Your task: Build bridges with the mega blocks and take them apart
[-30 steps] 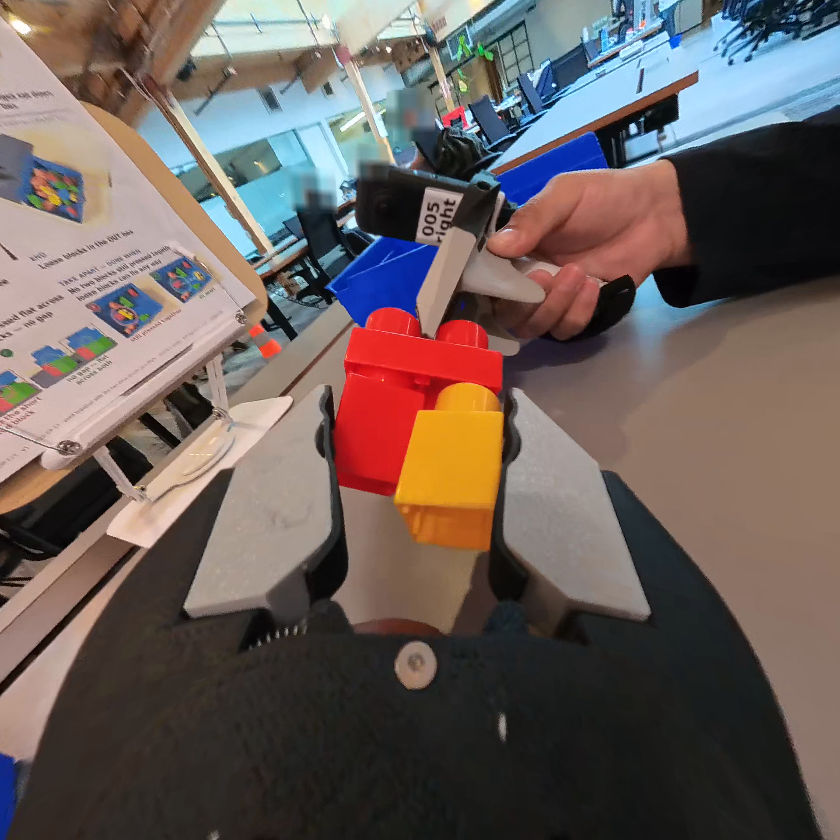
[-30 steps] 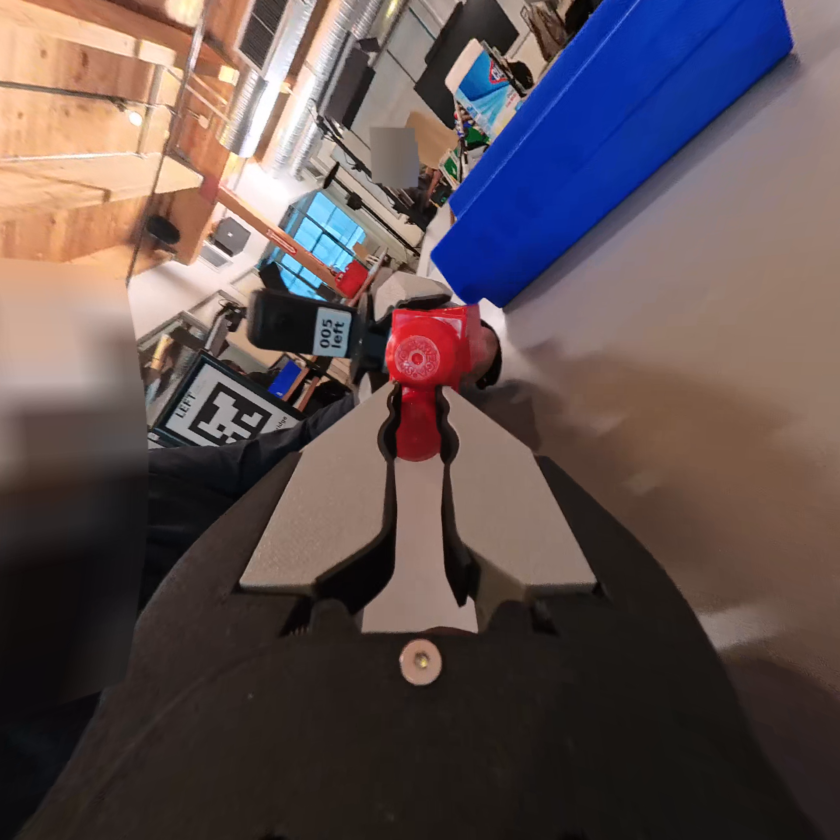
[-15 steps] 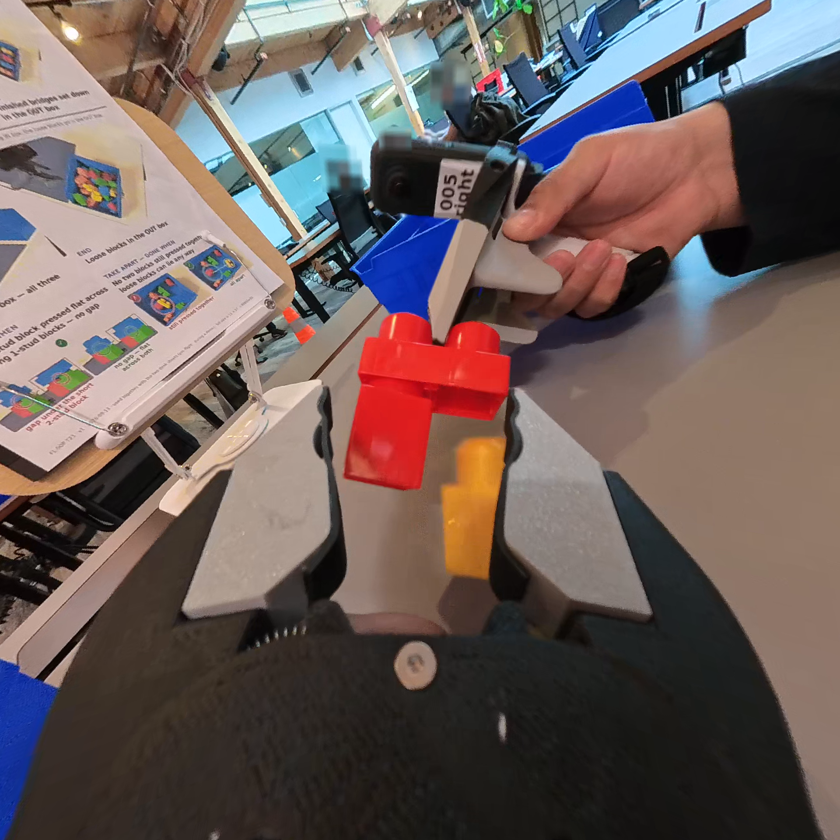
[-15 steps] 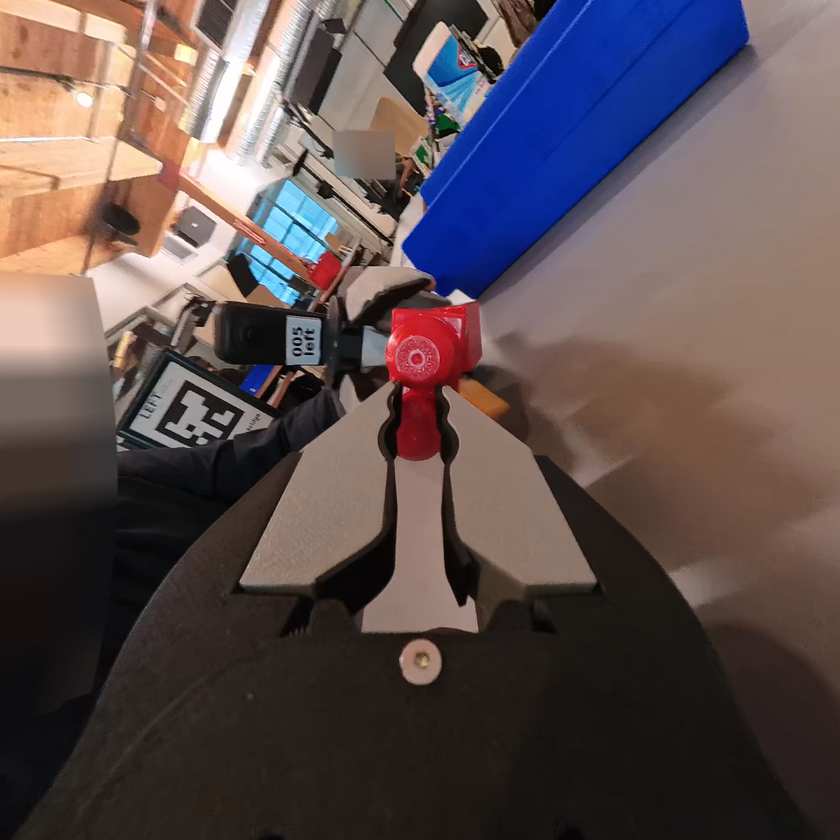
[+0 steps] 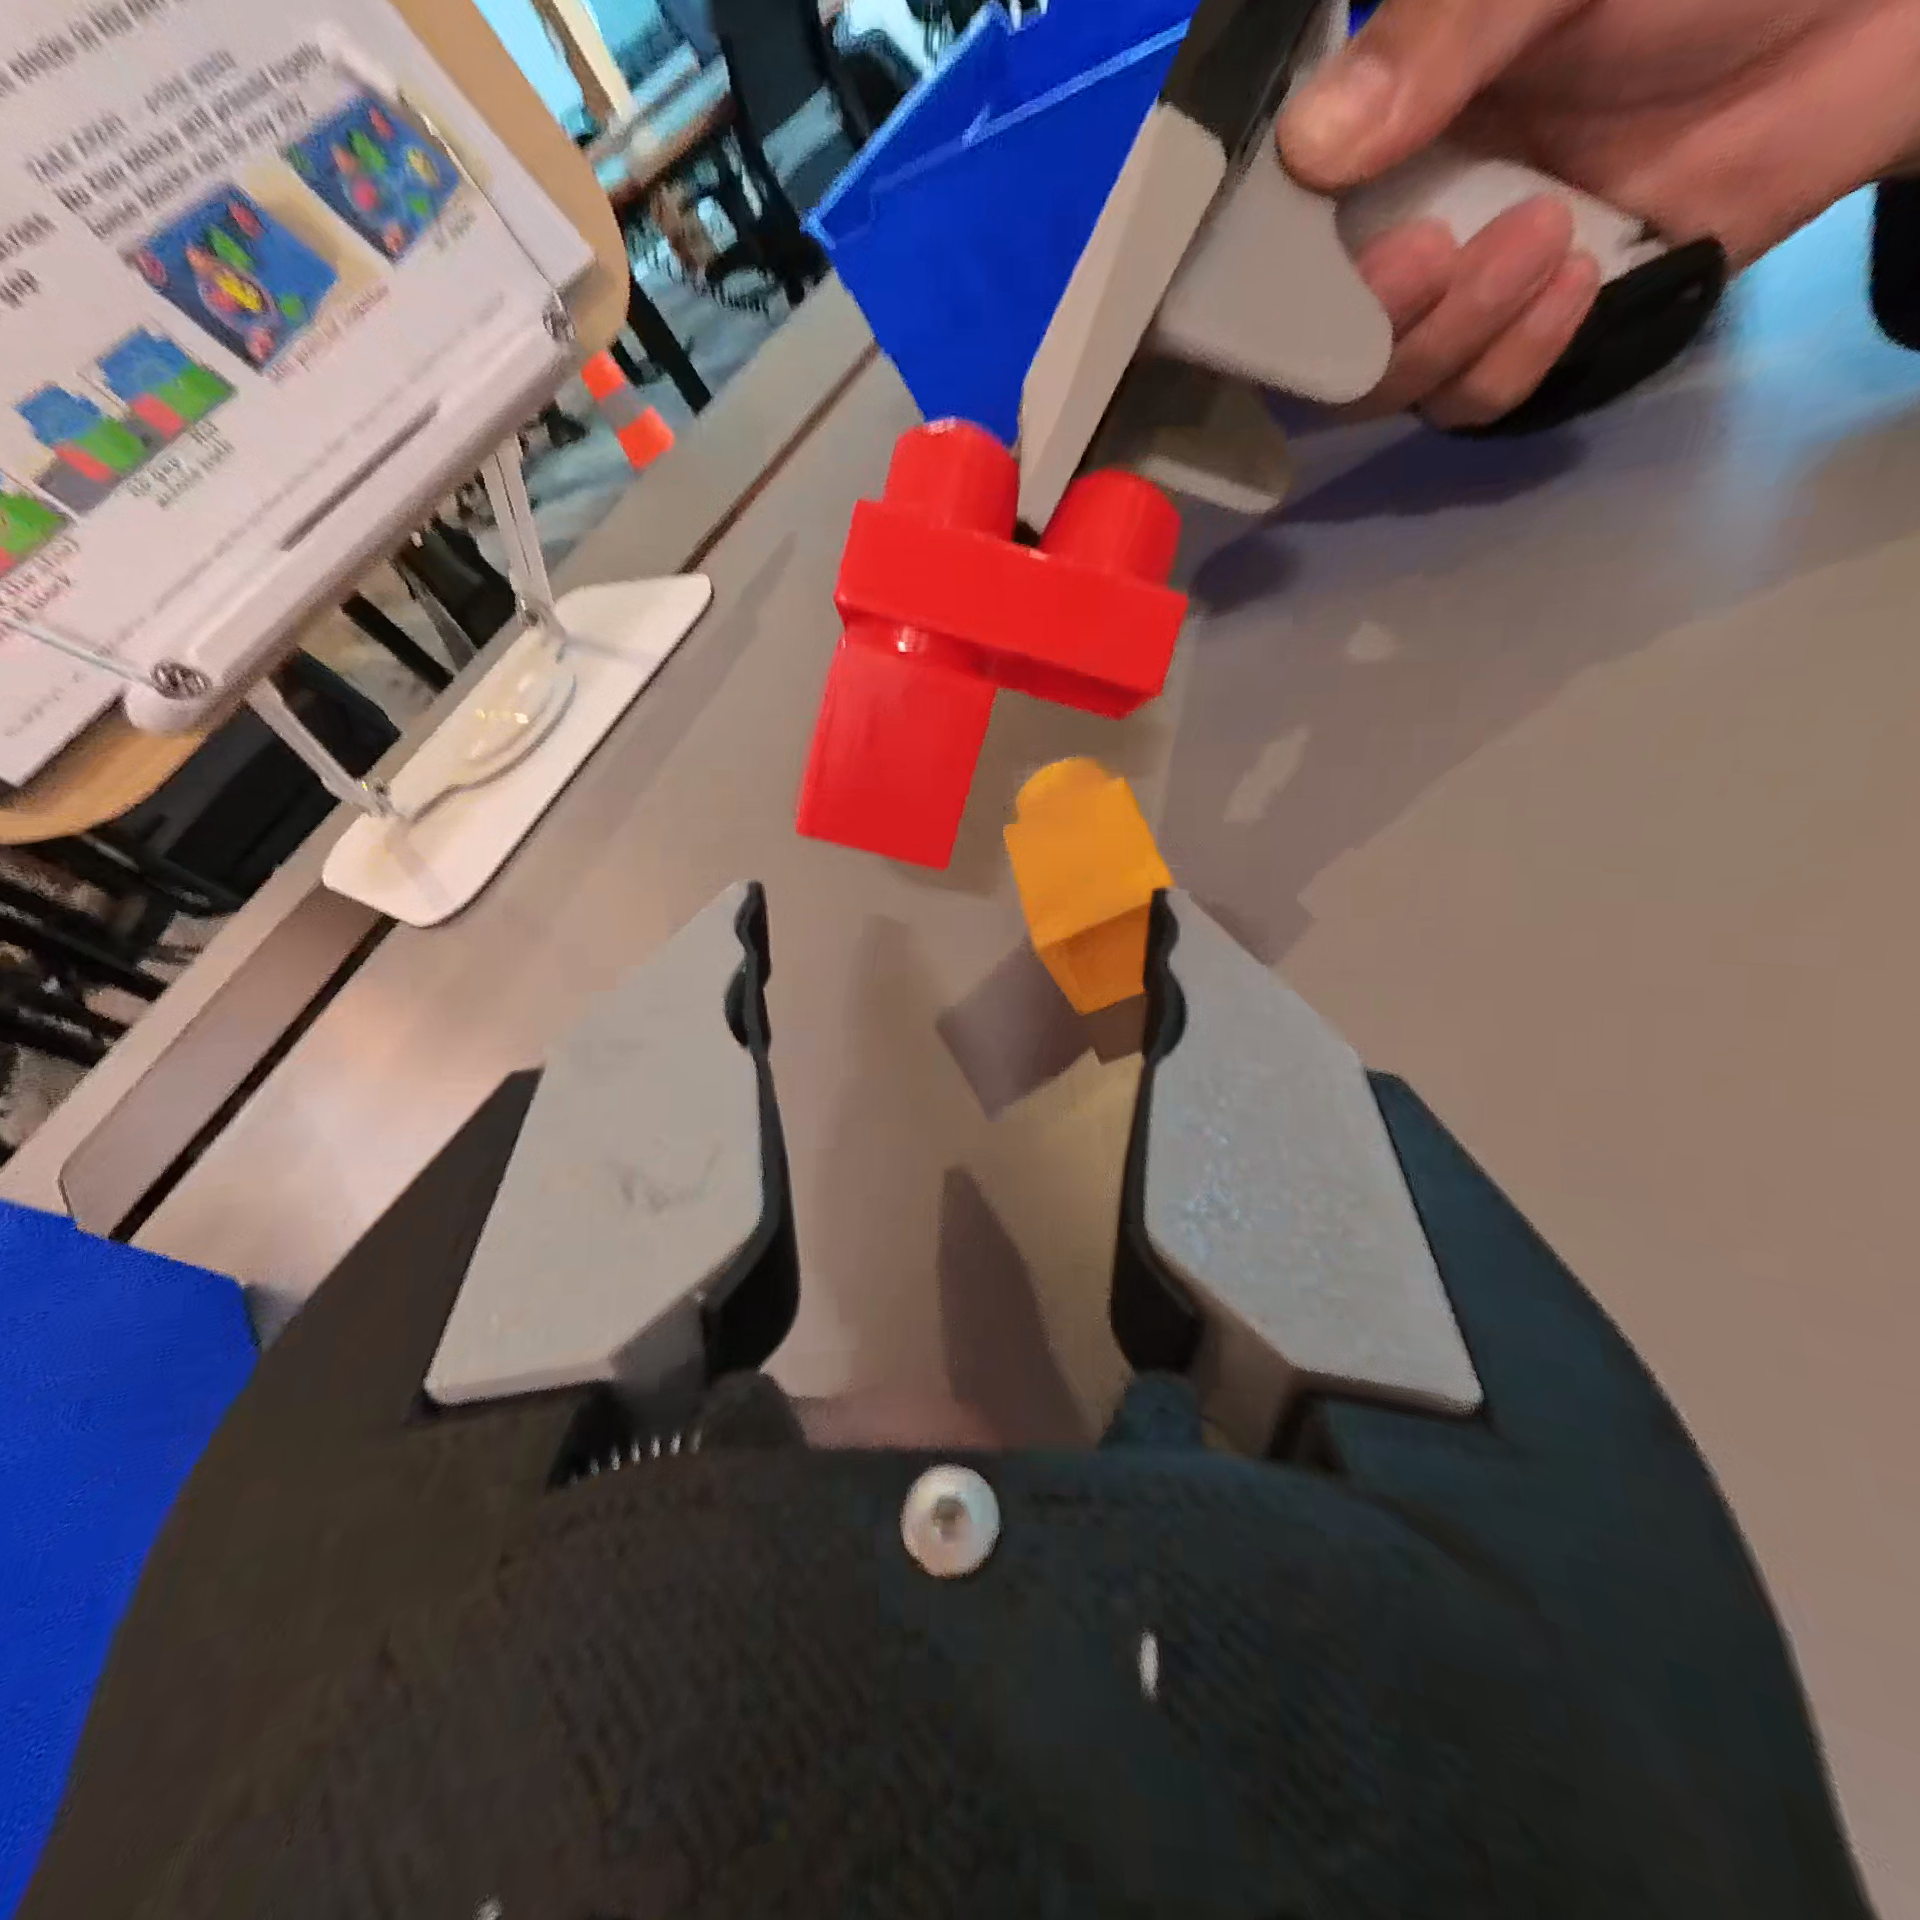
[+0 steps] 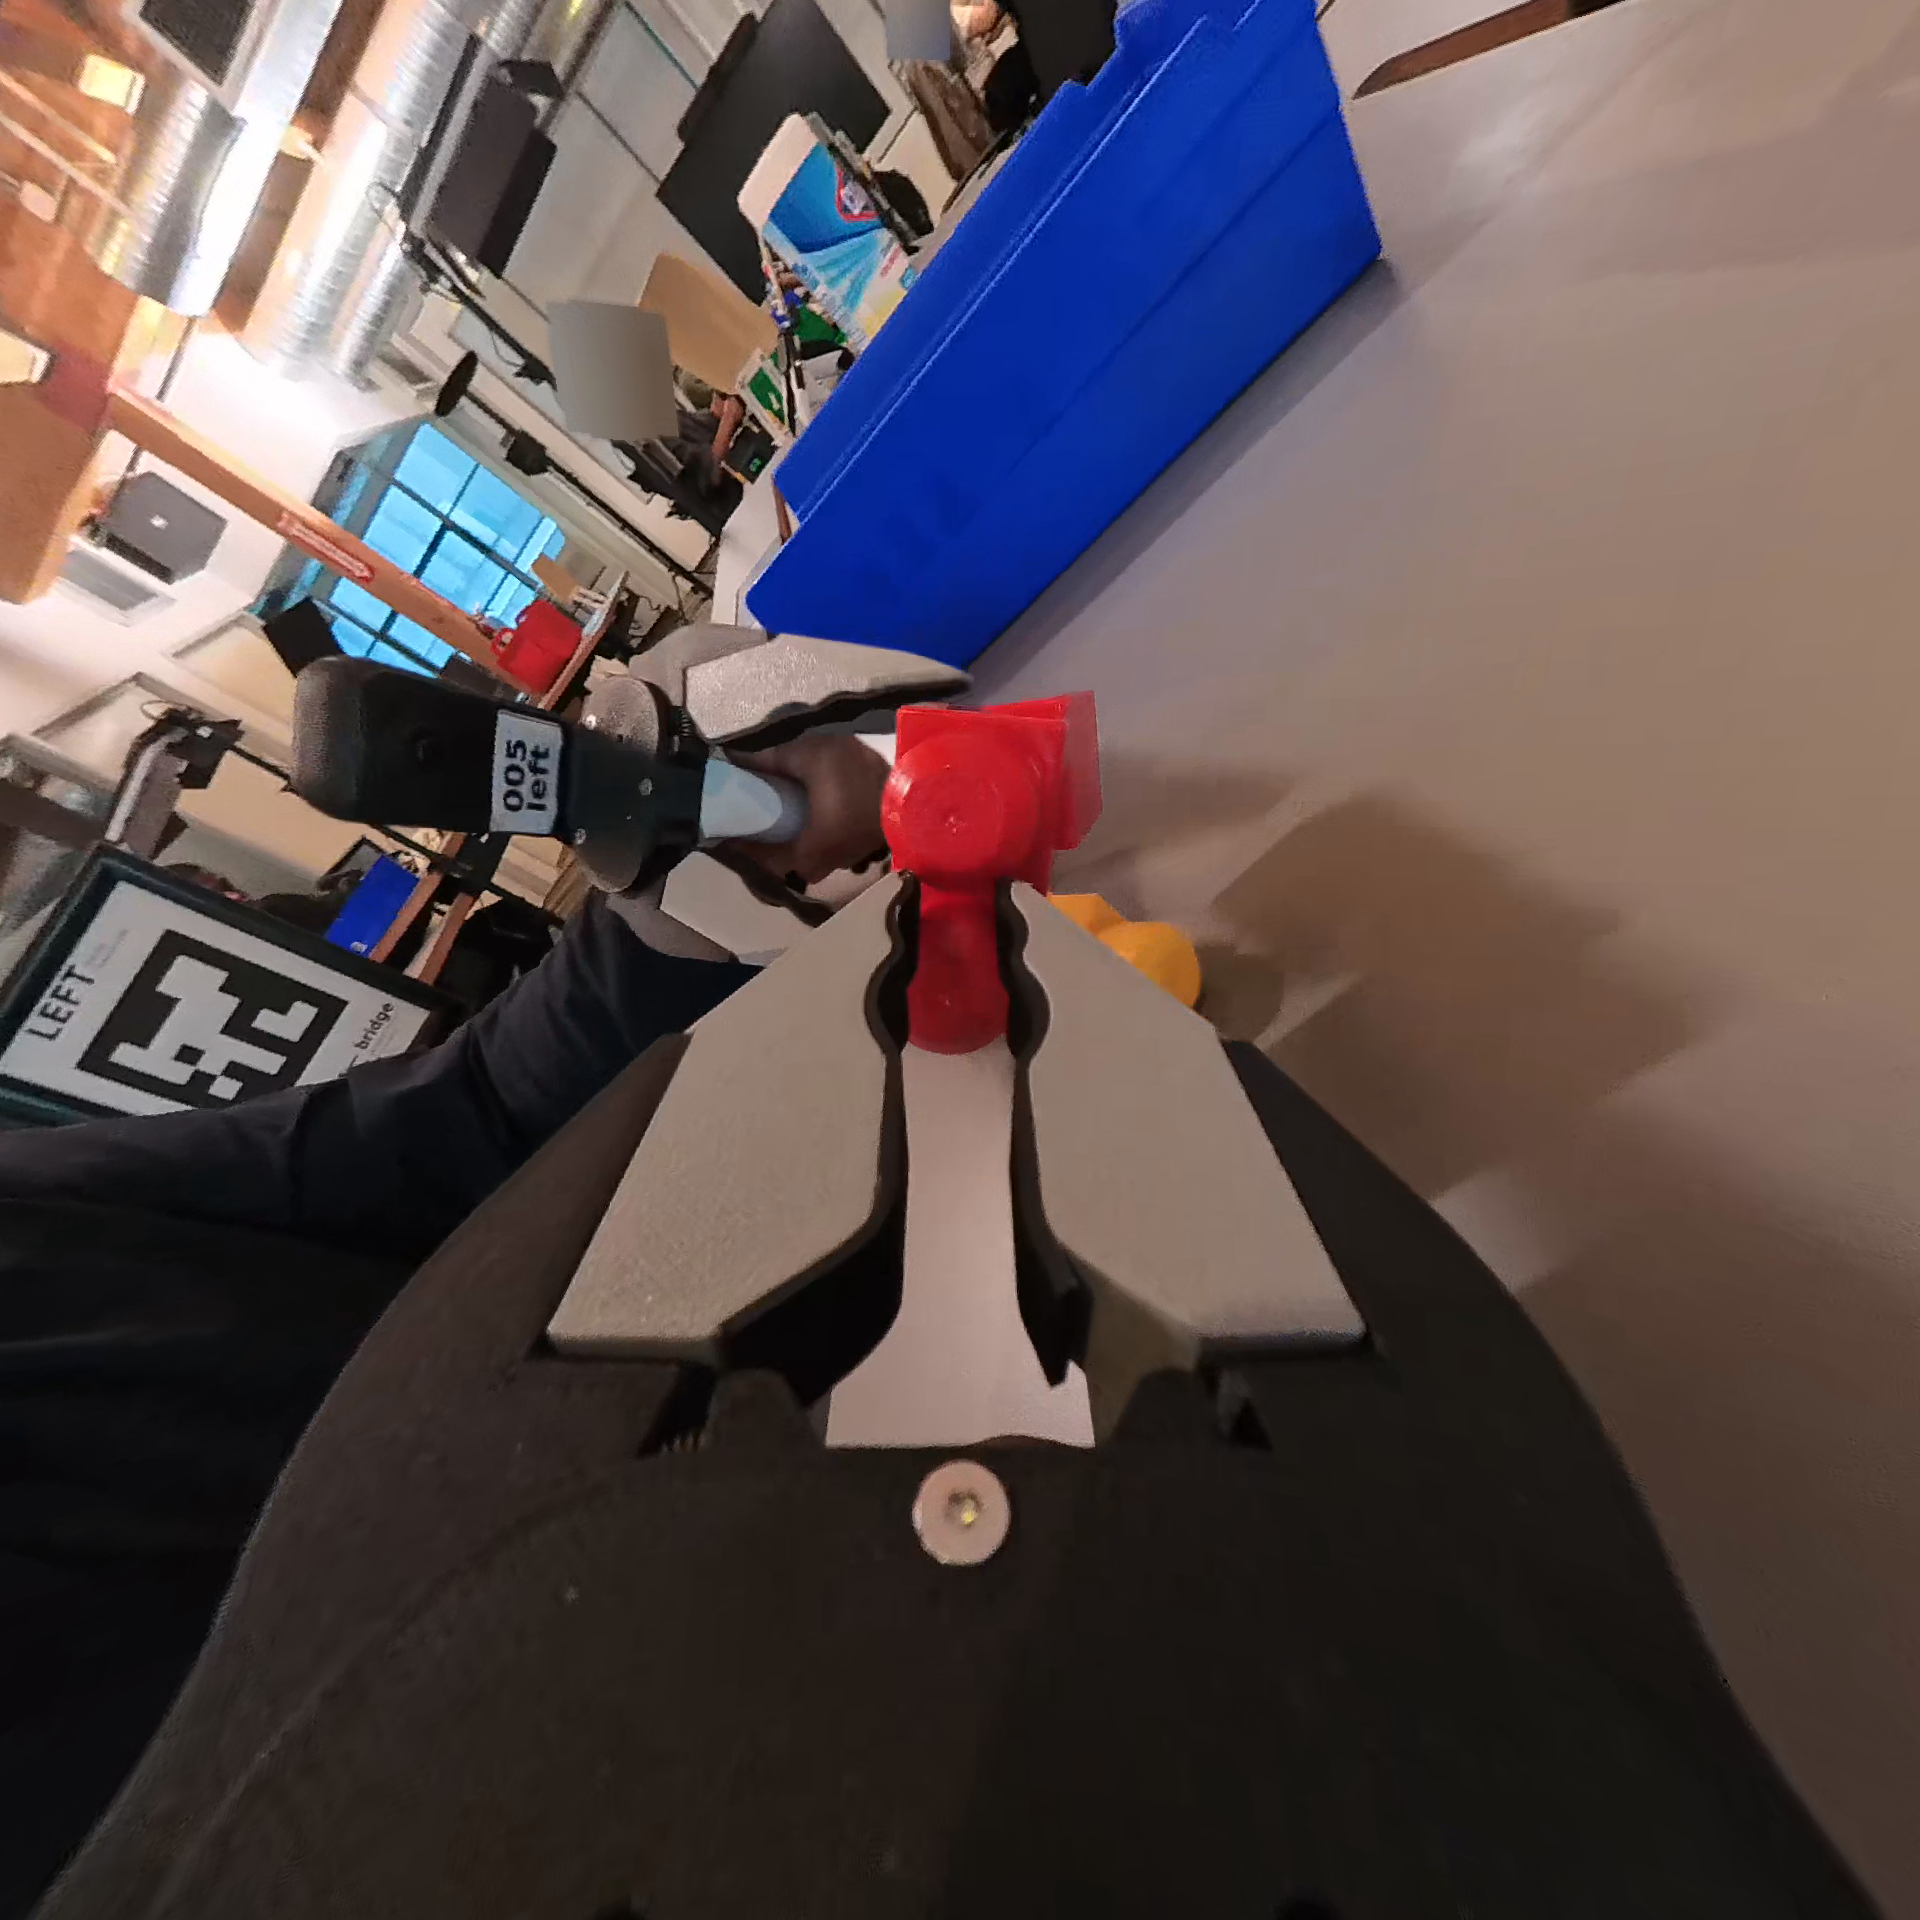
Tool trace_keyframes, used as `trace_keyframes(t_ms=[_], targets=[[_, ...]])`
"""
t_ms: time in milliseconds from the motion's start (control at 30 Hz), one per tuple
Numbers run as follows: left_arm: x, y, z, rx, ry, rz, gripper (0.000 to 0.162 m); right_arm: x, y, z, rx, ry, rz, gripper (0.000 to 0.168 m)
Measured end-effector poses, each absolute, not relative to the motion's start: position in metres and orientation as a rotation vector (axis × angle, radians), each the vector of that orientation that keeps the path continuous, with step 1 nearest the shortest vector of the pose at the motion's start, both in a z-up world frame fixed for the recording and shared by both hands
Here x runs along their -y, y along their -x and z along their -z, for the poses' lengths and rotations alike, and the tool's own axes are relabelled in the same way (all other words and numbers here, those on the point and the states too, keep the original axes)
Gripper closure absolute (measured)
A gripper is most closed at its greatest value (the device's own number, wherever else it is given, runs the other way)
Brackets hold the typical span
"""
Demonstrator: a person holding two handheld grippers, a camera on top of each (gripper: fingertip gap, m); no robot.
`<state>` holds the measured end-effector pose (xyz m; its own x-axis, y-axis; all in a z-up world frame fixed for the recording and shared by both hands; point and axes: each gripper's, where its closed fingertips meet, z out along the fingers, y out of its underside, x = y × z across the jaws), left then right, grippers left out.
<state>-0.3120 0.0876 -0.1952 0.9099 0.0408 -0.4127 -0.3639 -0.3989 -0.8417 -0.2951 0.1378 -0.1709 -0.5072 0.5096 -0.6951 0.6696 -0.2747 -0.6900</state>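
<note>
Nearest in the left wrist view, the left gripper (image 5: 951, 914) has its two grey fingers spread wide apart with nothing between them, above a grey table (image 5: 1558, 935). Just beyond its right fingertip a small yellow block (image 5: 1086, 878) sits tilted; whether it rests on the table or is in the air cannot be told, and it looks slightly blurred. A little farther on, a two-stud red block (image 5: 1013, 613) is lifted off the table, with a one-stud red block (image 5: 888, 764) pressed on beneath its left end. The right gripper (image 6: 954, 961), held in a person's hand (image 5: 1558, 156), is clamped on one stud of the two-stud red block. To the left stands a tilted instruction sheet (image 5: 208, 312) on a white stand. Farthest back on the table sits a blue bin (image 5: 966, 239); the right wrist view also shows a long blue bin (image 6: 1060, 395) beyond the blocks.
</note>
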Motion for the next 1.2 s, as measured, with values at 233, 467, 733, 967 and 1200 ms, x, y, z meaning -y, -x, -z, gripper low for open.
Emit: trace_keyframes(t_ms=[233,467,733,967,1200], targets=[[-0.091,0.295,0.225,-0.183,2.139,-0.346,0.099,-0.151,0.303,0.174,-1.779,-1.569,1.889,0.157],[-0.101,0.305,0.234,-0.097,2.211,-0.516,0.104,-0.165,0.305,0.179,-1.770,-1.628,1.879,0.157],[-0.107,0.312,0.233,-0.020,2.213,-0.281,0.078,-0.167,0.302,0.170,-1.738,-1.575,1.912,0.157],[-0.124,0.308,0.246,-0.036,2.291,-0.177,0.126,-0.170,0.302,0.169,-1.720,-1.584,1.917,0.157],[-0.120,0.307,0.231,-0.189,2.180,-0.281,0.128,-0.171,0.298,0.159,-1.647,-1.540,1.955,0.157]])
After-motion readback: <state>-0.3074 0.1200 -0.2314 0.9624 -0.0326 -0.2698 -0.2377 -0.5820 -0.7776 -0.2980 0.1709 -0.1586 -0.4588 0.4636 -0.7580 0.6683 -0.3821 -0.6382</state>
